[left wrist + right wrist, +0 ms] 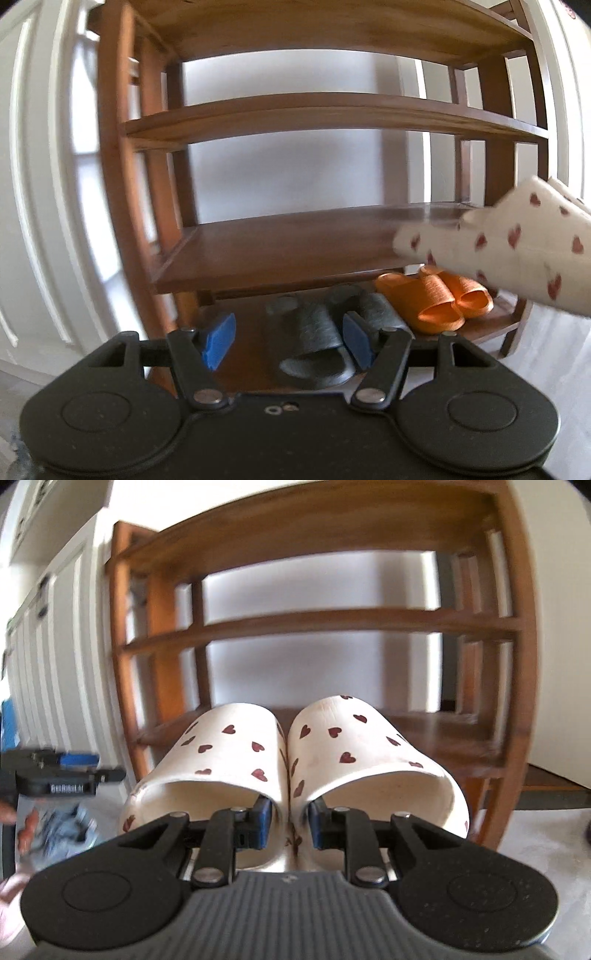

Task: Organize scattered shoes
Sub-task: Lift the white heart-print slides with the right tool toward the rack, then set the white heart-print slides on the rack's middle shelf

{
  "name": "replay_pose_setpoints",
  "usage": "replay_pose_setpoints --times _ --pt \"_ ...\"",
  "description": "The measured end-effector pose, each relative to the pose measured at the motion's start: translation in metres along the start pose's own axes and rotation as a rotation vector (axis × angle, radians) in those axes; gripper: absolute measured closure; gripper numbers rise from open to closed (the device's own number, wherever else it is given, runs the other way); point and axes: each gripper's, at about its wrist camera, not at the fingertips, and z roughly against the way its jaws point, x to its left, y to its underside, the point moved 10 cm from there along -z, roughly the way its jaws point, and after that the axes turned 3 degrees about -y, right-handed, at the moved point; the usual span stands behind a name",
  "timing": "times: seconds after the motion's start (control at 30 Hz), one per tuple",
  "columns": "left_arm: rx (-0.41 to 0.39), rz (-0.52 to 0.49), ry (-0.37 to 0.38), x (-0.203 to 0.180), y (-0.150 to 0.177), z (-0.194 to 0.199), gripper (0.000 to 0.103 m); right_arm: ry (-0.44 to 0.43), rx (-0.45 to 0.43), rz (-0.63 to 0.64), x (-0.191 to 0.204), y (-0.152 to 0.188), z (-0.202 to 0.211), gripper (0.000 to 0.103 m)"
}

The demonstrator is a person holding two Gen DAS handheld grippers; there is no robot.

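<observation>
My right gripper (pixel 289 825) is shut on a pair of cream slippers with red hearts (pixel 295 760), one finger inside each slipper, pinching their inner walls together. It holds them in the air before the wooden shoe rack (pixel 332 626). In the left wrist view the same cream slippers (pixel 509 243) hang at the right, level with the rack's second shelf (pixel 280 247). My left gripper (pixel 288 338) is open with nothing between its blue pads. Beyond it, a dark grey pair of slippers (pixel 317 332) and an orange pair (pixel 439 295) sit on the bottom shelf.
White panelled doors (pixel 44 184) stand left of the rack. The left gripper (pixel 70 771) shows at the left edge of the right wrist view, above a crumpled blue cloth (pixel 66 827) on the pale floor. The rack's upper shelves (pixel 332 114) hold nothing.
</observation>
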Motion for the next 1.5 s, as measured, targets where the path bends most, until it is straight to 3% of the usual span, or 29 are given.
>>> replay_pose_setpoints --times 0.2,0.53,1.13,1.5 --pt "-0.029 -0.074 0.005 -0.045 -0.032 -0.038 0.039 0.129 -0.065 -0.028 -0.041 -0.019 -0.035 0.078" --pt "-0.039 -0.026 -0.07 -0.084 -0.053 -0.091 0.039 0.24 -0.066 -0.054 -0.084 -0.012 -0.097 0.074" --pt "-0.04 0.001 -0.07 -0.116 -0.048 -0.128 0.039 0.276 -0.083 0.001 -0.111 -0.015 -0.184 0.069" --pt "-0.026 0.017 -0.077 -0.12 -0.046 -0.138 0.039 0.306 -0.096 0.006 -0.115 -0.01 -0.202 0.065"
